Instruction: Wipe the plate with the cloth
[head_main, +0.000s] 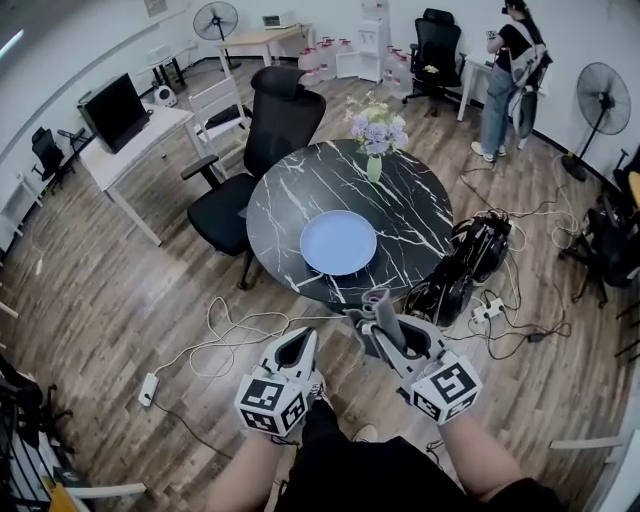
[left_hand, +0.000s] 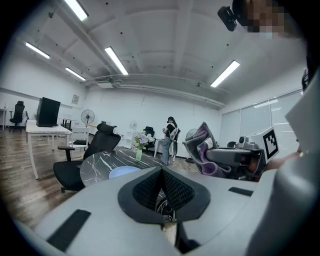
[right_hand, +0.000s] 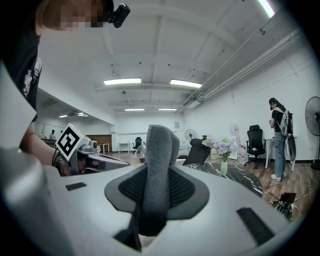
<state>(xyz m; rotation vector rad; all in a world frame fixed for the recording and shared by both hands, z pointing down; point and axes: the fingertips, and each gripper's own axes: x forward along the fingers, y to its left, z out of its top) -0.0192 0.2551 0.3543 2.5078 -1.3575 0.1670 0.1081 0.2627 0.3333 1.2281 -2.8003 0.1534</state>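
Open office, wooden floor; a round black marble-patterned desk (head_main: 290, 195) stands ahead of the person. The pale blue round plate (head_main: 338, 242) lies flat and bare near the desk's near edge. The grey rolled cloth (head_main: 378, 303) stands upright, clamped between the jaws of the right tool (head_main: 377, 322), short of the desk edge. The plate lies ahead and slightly left. The left tool (head_main: 300, 342) is closed and empty, farther from the plate. Assessment: the right tool must reach forward and down.
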